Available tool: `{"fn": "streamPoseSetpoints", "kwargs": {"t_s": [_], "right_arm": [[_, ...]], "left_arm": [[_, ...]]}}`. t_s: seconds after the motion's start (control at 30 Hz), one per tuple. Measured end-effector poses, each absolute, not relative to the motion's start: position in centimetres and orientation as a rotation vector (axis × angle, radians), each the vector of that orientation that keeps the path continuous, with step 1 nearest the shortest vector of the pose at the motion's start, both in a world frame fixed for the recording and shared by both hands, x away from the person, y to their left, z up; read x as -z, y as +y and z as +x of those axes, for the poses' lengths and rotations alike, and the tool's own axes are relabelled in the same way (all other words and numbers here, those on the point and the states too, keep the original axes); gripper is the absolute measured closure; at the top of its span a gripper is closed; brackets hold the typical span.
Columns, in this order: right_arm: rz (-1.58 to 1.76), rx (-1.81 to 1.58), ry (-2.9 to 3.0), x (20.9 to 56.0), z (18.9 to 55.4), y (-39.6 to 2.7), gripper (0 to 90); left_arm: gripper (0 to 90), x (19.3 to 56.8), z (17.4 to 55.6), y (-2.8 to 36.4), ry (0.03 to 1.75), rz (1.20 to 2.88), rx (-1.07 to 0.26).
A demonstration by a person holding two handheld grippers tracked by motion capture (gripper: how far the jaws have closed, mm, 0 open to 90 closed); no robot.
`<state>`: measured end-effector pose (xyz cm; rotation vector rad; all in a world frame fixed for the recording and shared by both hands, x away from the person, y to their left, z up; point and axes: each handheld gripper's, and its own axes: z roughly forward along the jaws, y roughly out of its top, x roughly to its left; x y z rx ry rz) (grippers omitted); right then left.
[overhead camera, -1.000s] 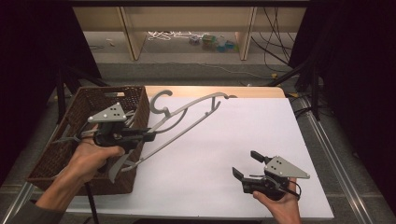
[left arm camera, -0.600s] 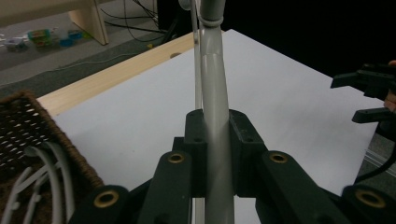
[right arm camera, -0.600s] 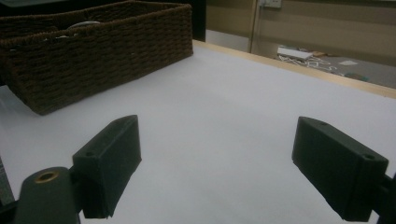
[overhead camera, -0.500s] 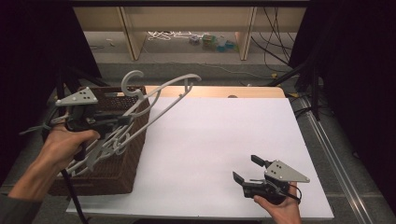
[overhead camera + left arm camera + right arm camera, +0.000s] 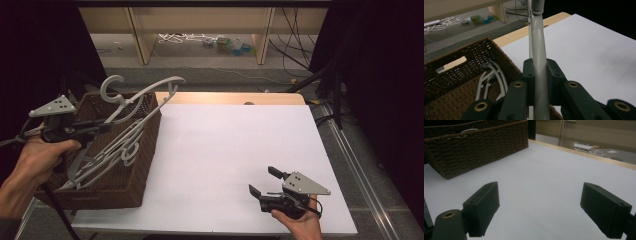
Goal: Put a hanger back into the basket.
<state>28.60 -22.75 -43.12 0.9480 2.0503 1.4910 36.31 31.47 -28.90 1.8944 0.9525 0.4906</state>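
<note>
A grey plastic hanger [image 5: 145, 95] hangs tilted above the brown wicker basket [image 5: 149, 150], its hook up and to the left. My left gripper [image 5: 102, 126] is shut on the hanger's bar over the basket's left half. In the left gripper view the hanger [image 5: 537, 37] runs straight up between the two pads of that gripper [image 5: 540, 75], which press on it. Several more grey hangers [image 5: 117, 150] lie in the basket [image 5: 474, 47]. At the table's front right, my right gripper [image 5: 264, 181] rests low and open; its jaws [image 5: 546, 205] stand wide apart with nothing between them.
A white sheet [image 5: 235, 140] covers the table, with a wooden strip [image 5: 230, 97] along its far edge. The basket [image 5: 479, 142] stands at the table's left side. Beyond the table are a low shelf and loose cables [image 5: 180, 37] on the floor.
My left gripper has carried the hanger leftwards, from over the basket's right rim and the sheet to over the basket. The right gripper has kept still.
</note>
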Motion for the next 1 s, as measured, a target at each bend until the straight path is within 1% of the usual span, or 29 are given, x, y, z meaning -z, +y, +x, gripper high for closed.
{"fn": "streamPoseSetpoints", "kwargs": {"t_s": [0.17, 0.2, 0.43, 0.67, 1.0], "right_arm": [[0.941, -1.496, 2.050, 43.2, 28.6, -22.7, 16.4], [0.934, -1.442, 2.068, 43.0, 28.6, -23.0, 16.4], [0.947, -1.464, 2.062, 43.2, 28.6, -22.8, 16.3], [0.946, -1.465, 2.070, 43.2, 28.7, -22.8, 16.3], [0.943, -1.465, 2.074, 43.2, 28.7, -22.8, 16.3]], "left_arm": [[79.6, 29.7, 36.4, 33.4, 0.979, 1.876, -0.511], [79.5, 29.8, 36.3, 33.7, 0.982, 1.878, -0.519], [79.5, 31.0, 36.5, 35.8, 1.002, 1.888, -0.549], [79.5, 31.7, 36.4, 37.0, 1.001, 1.911, -0.585], [79.5, 32.9, 36.6, 38.3, 1.021, 1.945, -0.597]]}}
